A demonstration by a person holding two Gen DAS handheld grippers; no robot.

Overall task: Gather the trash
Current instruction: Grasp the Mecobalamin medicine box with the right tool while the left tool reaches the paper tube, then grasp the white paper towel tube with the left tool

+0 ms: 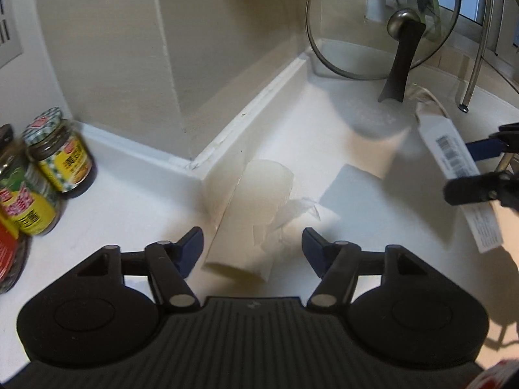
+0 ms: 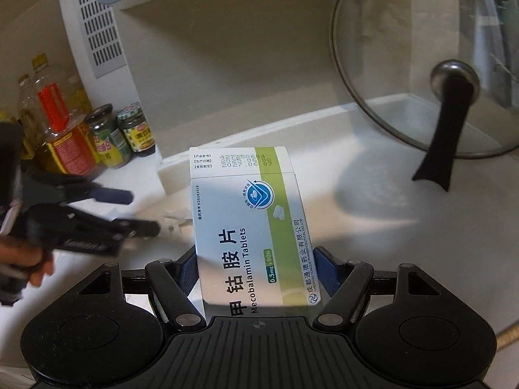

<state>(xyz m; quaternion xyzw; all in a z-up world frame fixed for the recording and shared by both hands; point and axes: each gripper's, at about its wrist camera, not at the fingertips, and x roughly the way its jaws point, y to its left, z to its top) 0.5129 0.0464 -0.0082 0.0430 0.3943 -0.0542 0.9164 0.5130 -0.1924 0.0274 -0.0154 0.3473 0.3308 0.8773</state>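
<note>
Right wrist view shows the right gripper [image 2: 259, 267] clamped on a Mecobalamin tablet box [image 2: 249, 227], its blue pads pressing the two long sides near the lower end so the printed face lies up and the far flap points away toward the wall; held that way the box is carried clear of the surface, presumably as one piece of trash already picked up. From the left wrist view the same box [image 1: 460, 168] appears at the right edge, barcode side showing, pinched between those fingers. The left gripper [image 1: 253, 249] hangs with its jaws wide apart, one on either side of a crumpled, translucent plastic wrapper [image 1: 256, 214] that lies on the surface just beside the raised backsplash corner; the spread looks chosen to straddle the wrapper before closing, and I judge that to be the next pickup. The white surface [image 1: 356, 214] runs along a beige wall. A glass pot lid [image 1: 382, 22] with a black handle leans upright against the back, probably parked there to dry or stay out of the way. Sauce jars [image 1: 61, 149] and oil bottles [image 2: 52, 110] cluster at the left, well apart from the trash.
</note>
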